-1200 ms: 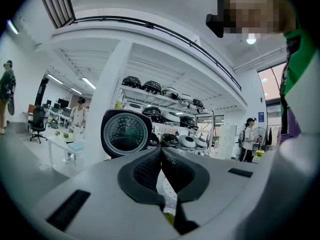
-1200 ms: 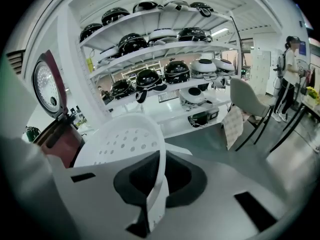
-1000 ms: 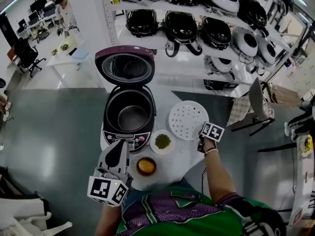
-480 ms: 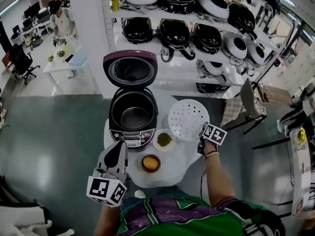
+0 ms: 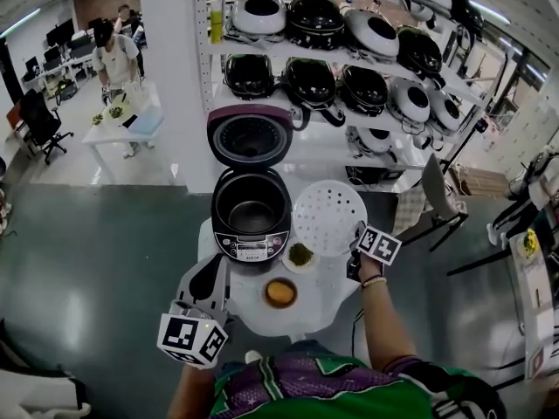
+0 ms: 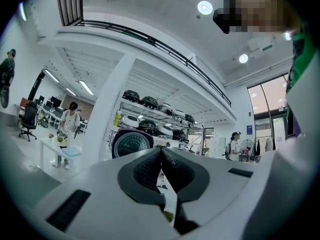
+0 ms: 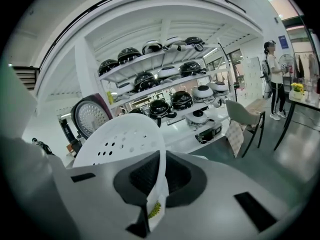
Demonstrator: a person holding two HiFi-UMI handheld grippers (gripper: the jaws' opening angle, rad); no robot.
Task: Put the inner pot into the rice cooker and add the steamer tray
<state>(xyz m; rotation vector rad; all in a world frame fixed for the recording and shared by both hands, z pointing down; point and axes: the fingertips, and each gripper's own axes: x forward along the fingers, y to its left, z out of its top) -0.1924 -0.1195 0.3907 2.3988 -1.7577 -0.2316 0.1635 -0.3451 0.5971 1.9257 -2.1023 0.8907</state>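
Rice cooker [image 5: 251, 246]: stands open on the round white table [image 5: 330, 286], with its lid [image 5: 251, 138] thrown back upright behind it.
Inner pot [image 5: 252, 212]: already seated inside the rice cooker, dark-walled, with nothing that I can see in it.
Steamer tray [image 5: 329, 218]: white, round and full of holes. It is just right of the rice cooker, tipped up on a slant, with its left edge close to the cooker's rim.
Right gripper [image 7: 156, 181]: right of the rice cooker and nearer the person. Its jaws are pinched tight on the tray's near rim, so the disc rises out of them.
Left gripper [image 6: 161, 154]: in front of the rice cooker and a little to its left. The pads are pressed together with nothing between them, and it touches nothing.
Green-filled bowl [image 5: 301, 254]: just beside the cooker's front right corner, under the tray's lower edge.
Orange-filled bowl [image 5: 280, 293]: further in front of the rice cooker, near the table's edge.
Shelved cookers [image 5: 315, 17]: in rows behind the rice cooker.
Bystander [image 5: 113, 55]: well behind and left of the rice cooker, at another table.
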